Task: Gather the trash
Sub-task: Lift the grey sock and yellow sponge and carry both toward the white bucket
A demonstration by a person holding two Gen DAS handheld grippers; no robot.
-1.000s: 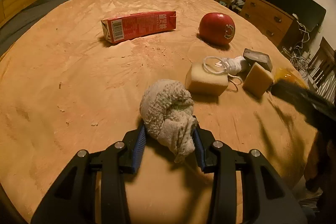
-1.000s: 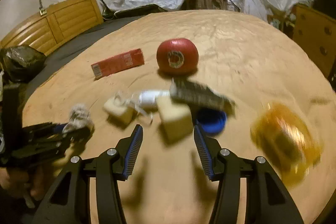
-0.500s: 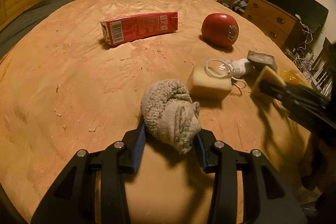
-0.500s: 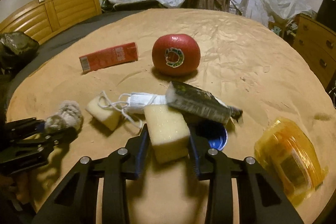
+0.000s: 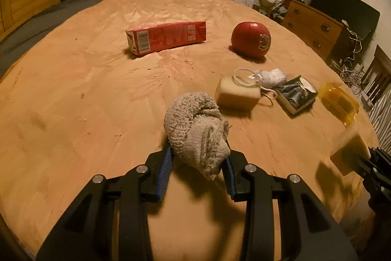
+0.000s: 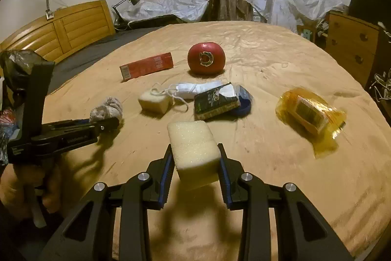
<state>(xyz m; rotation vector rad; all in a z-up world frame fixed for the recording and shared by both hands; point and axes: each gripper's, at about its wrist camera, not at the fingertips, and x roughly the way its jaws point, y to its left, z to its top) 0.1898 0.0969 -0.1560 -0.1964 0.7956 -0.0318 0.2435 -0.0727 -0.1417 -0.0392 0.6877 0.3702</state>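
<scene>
The left tool (image 5: 198, 163) is closing on a balled grey rag (image 5: 195, 131), held above the bed (image 5: 73, 102) near its front edge. The right tool (image 6: 195, 160) grips a yellow sponge block (image 6: 194, 151), lifted over the bed's front edge.

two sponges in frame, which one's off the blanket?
The sponge clamped in the right tongs, lifted clear. The other sponge lies on the blanket under the white cord.
</scene>
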